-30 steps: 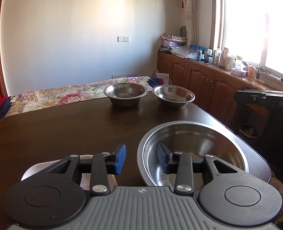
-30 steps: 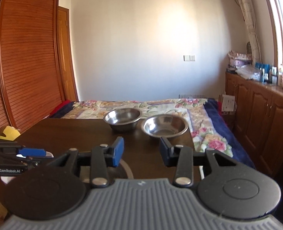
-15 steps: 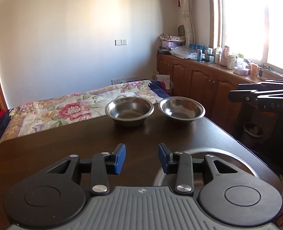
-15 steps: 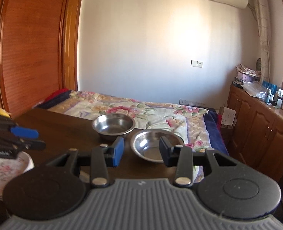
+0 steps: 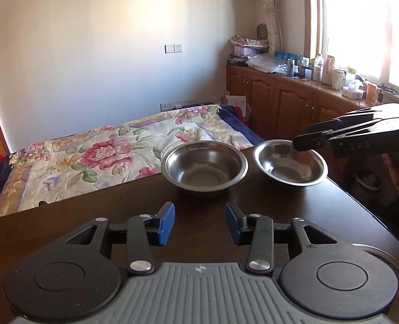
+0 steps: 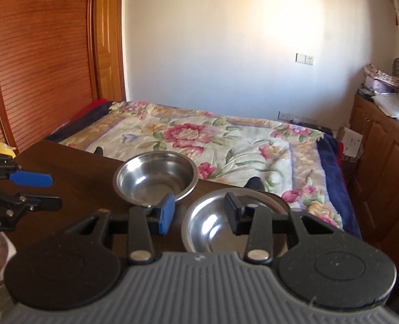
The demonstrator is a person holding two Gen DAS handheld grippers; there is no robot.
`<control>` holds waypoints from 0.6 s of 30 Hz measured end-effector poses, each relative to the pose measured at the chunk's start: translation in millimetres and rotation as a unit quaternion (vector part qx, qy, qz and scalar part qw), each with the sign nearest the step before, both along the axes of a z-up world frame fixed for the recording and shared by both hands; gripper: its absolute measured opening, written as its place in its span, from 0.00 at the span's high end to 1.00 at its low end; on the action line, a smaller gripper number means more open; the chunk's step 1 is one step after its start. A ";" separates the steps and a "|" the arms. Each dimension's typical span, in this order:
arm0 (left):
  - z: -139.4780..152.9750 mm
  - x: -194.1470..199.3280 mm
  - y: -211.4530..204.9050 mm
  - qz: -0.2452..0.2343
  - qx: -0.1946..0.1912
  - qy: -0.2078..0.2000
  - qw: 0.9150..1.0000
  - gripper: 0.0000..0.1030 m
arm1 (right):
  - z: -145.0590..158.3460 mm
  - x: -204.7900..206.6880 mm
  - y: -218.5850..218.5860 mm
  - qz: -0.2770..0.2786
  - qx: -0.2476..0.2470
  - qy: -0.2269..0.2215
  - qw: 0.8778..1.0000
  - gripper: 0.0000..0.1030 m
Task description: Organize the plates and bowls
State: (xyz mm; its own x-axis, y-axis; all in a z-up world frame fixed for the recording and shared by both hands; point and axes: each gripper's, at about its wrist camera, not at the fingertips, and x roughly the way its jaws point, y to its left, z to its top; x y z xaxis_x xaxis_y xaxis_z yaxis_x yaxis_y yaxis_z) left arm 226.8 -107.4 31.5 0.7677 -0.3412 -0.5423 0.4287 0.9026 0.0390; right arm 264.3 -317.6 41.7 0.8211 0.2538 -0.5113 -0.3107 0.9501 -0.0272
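2 steel bowls at the far edge of the dark table [image 5: 64, 221], both grippers spread wide.

Left gripper [image 5: 200, 224] released, holding nothing, short of the deeper bowl [image 5: 204, 165]. Right gripper [image 6: 198, 214] likewise wide apart and empty, right finger over the shallow bowl [image 6: 215, 222], left finger by the deeper bowl [image 6: 156, 177]; contact unclear. Shallow bowl [image 5: 290, 162] just beside the deeper one, floral bedspread [image 5: 91, 156] beyond.
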 end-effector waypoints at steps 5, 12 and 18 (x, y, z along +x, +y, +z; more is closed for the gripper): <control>-6.8 23.0 -5.8 -0.004 0.007 0.004 1.000 0.54 | -7.5 25.3 13.7 0.008 -0.001 0.019 1.000 0.59; -21.2 56.0 -6.5 0.004 -0.011 0.032 0.999 0.53 | -18.0 51.1 34.1 0.009 -0.016 0.036 0.999 0.60; -26.6 75.4 -6.3 0.017 -0.018 0.038 0.999 0.53 | -24.7 63.7 42.2 0.008 -0.031 0.048 0.998 0.61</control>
